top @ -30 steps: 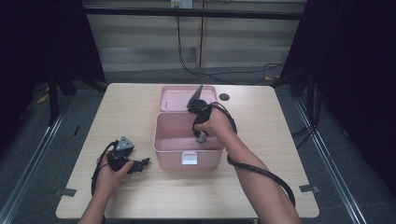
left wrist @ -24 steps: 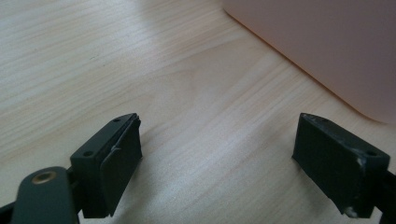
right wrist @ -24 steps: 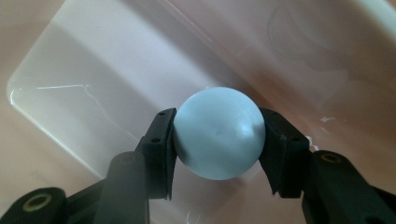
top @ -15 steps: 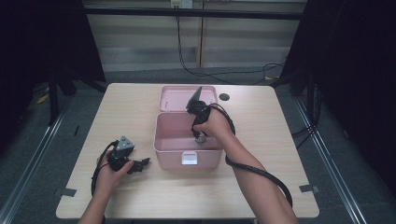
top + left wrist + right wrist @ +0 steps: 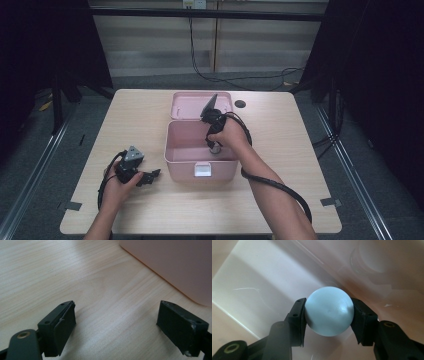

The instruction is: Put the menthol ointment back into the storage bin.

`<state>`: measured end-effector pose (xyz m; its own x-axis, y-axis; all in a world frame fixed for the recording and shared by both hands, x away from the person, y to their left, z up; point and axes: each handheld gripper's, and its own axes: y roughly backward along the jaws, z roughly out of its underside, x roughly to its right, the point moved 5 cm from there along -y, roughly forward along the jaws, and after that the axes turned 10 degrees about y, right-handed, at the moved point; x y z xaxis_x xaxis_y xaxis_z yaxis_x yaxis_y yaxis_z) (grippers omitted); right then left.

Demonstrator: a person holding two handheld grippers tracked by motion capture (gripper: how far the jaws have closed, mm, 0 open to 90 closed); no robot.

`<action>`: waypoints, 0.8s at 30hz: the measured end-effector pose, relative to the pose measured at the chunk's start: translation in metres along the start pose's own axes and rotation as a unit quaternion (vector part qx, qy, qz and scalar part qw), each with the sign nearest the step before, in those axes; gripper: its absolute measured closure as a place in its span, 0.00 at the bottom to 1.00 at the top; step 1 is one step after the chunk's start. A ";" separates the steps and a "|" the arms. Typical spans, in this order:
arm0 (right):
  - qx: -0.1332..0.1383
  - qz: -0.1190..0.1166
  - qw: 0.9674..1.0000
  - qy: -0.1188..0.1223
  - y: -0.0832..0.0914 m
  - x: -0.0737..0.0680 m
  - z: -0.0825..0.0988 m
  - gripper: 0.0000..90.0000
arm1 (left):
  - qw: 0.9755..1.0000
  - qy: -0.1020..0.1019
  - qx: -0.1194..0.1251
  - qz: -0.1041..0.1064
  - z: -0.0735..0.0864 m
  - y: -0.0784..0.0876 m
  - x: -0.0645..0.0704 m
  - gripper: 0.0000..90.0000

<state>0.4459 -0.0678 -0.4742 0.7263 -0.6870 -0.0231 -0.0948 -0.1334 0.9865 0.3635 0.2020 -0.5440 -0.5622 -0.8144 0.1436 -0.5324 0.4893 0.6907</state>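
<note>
A pink box point(image 5: 182, 165) stands open in the middle of the table, its lid point(image 5: 187, 106) lying behind it. My right gripper point(image 5: 215, 146) reaches down into the box near its right wall. In the right gripper view its pads press both sides of a pale blue ball point(image 5: 328, 311), with the gripper point(image 5: 328, 316) just above the box floor point(image 5: 257, 282). My left gripper point(image 5: 150, 176) rests low on the table left of the box, its jaws wide apart and nothing between them. The left gripper view has the left gripper point(image 5: 116, 322) over bare wood, the box wall point(image 5: 175, 262) ahead on the right.
A small dark round hole point(image 5: 240, 104) sits in the wooden table point(image 5: 300, 150) behind the box on the right. Cables trail from both grippers across the tabletop. Dark floor and metal rails surround the table.
</note>
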 end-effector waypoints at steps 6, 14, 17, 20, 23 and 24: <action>0.001 0.000 1.000 -0.001 -0.001 0.001 0.001 0.56 | 1.000 0.000 0.000 0.000 0.000 0.000 0.000 0.16; 0.000 0.003 1.000 0.000 -0.004 0.000 -0.001 0.56 | 1.000 0.000 0.000 0.000 0.000 0.000 0.000 0.16; -0.002 0.003 1.000 -0.002 -0.004 0.000 -0.002 0.56 | 1.000 0.000 0.001 -0.001 0.000 0.000 0.000 0.16; -0.001 0.003 1.000 -0.002 -0.004 0.000 -0.003 0.56 | 1.000 0.000 0.001 -0.001 0.000 0.000 0.000 0.16; -0.002 0.004 1.000 -0.006 -0.004 0.000 -0.004 0.56 | 1.000 0.000 0.001 -0.001 0.000 0.000 0.000 0.16; -0.002 0.004 1.000 -0.008 -0.004 0.000 -0.005 0.56 | 1.000 0.000 0.001 -0.001 0.000 0.000 0.000 0.16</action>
<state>0.4498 -0.0642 -0.4778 0.7146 -0.6993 -0.0184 -0.0978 -0.1259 0.9872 0.3636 0.2020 -0.5441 -0.5609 -0.8156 0.1423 -0.5345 0.4880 0.6901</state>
